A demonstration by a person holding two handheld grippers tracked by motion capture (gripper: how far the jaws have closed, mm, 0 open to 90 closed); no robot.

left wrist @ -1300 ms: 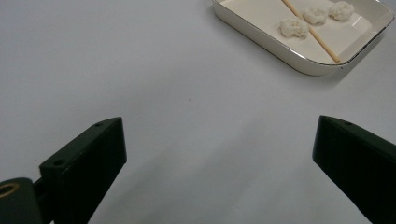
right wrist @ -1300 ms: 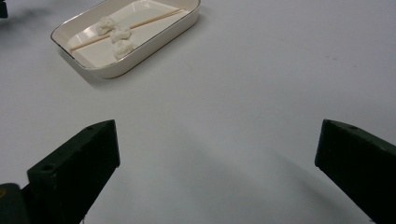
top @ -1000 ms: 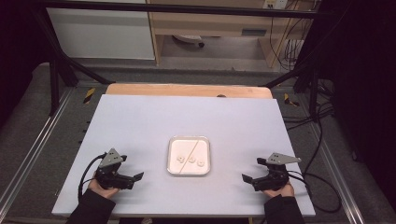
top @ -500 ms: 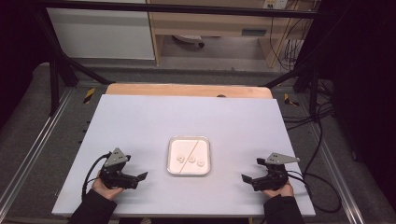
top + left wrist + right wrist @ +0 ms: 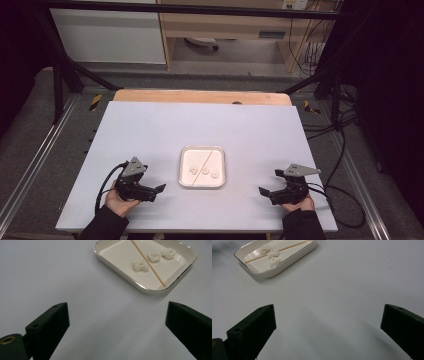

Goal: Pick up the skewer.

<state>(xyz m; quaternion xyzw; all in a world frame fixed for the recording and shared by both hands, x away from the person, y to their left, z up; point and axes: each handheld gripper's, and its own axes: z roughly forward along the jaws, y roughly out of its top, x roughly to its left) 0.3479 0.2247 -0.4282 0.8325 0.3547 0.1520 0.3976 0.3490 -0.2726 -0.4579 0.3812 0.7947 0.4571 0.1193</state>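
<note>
A white rectangular tray (image 5: 193, 156) sits near the table's front middle. In it lie three small white lumps (image 5: 202, 171) and a thin wooden skewer (image 5: 209, 159) set diagonally. My left gripper (image 5: 156, 192) stands open on the table left of the tray, nothing between its jaws. My right gripper (image 5: 266, 193) is open too, farther off on the tray's right. From the left gripper (image 5: 117, 322) the tray (image 5: 112, 267), skewer (image 5: 147, 261) and lumps (image 5: 140, 265) appear ahead to the right. Ahead and left of the right gripper (image 5: 328, 325) are the tray (image 5: 287, 263), skewer (image 5: 284, 248) and lumps (image 5: 273, 253).
The pale table top (image 5: 200, 125) has a wooden strip (image 5: 200, 96) along its far edge. Cables (image 5: 345, 195) trail off the right side. Metal frame rails (image 5: 60, 90) stand at both sides beyond the table.
My left gripper has slid to the right, closer to the tray. The right gripper and the tray's contents have stayed where they were.
</note>
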